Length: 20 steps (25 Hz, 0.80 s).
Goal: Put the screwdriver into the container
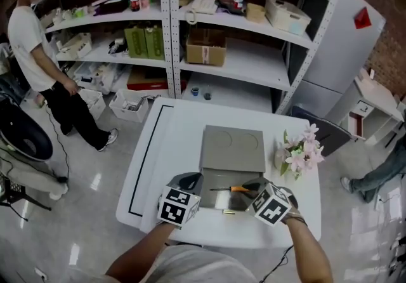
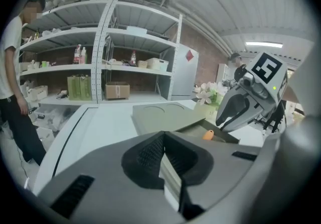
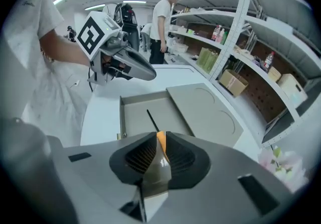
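Note:
The grey container (image 1: pixel 219 200) stands open on the white table, its lid (image 1: pixel 233 148) lying flat behind it. The screwdriver (image 1: pixel 232 189), with a black shaft and an orange handle, lies on the container's floor (image 3: pixel 138 117). My right gripper (image 1: pixel 254 188) hangs at the handle end. In the right gripper view its jaws (image 3: pixel 161 140) stand a narrow gap apart, and the orange handle (image 3: pixel 161 137) shows just past the tips. The pads do not press on it. My left gripper (image 1: pixel 192 180) hovers over the container's left side with its jaws closed on nothing.
A vase of pink flowers (image 1: pixel 298 155) stands on the table to the right of the container. Metal shelves (image 1: pixel 170 34) with boxes and bottles rise behind the table. A person (image 1: pixel 38 53) stands at the far left. A black line (image 1: pixel 143 161) runs near the table's left edge.

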Motion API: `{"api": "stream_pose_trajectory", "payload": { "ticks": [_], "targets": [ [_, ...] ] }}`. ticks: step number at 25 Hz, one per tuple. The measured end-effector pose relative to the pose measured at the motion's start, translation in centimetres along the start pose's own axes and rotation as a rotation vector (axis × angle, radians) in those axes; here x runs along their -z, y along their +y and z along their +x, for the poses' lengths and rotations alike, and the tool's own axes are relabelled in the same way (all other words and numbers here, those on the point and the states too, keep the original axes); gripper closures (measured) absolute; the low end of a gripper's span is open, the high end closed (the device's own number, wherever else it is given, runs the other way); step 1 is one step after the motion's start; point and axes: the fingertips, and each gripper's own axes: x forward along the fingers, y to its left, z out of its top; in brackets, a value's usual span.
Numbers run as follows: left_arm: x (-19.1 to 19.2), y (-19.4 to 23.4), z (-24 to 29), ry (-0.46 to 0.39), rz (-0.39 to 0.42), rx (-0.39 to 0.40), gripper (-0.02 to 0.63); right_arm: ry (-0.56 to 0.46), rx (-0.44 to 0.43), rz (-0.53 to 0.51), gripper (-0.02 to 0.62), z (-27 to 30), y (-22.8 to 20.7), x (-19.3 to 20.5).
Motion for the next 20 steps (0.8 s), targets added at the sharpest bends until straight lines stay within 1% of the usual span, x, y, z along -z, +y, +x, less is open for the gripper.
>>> {"api": "stream_pose_trajectory", "payload": {
  "ticks": [3,6,8,12,16,20],
  "targets": [
    [-1.1,-0.6,-0.9,-0.021,0.019,-0.02,0.601,-0.092,0.025,0.069,0.537,-1.8,-0.3,-0.1],
    [-2.0,-1.5,-1.6,-0.044,0.024,-0.036,0.601,-0.219,0.041,0.165,0.54,-4.0,-0.4,-0.7],
    [-2.5,-2.1,-2.0,-0.057,0.028,-0.045,0.601,-0.292,0.059,0.207,0.543,-5.4,-0.5,-1.1],
    [-3.1,-3.7,-2.8,-0.069,0.036,-0.054,0.601,-0.409,0.108,0.274,0.549,-8.2,-0.6,-1.4],
    [-3.4,-5.5,-3.6,-0.075,0.038,-0.061,0.601,-0.538,0.135,0.369,0.557,-10.7,-0.8,-1.5],
    [-3.1,-6.6,-4.7,-0.081,0.038,-0.077,0.6,-0.638,0.178,0.442,0.582,-12.9,-0.7,-1.1]
  ]
}}
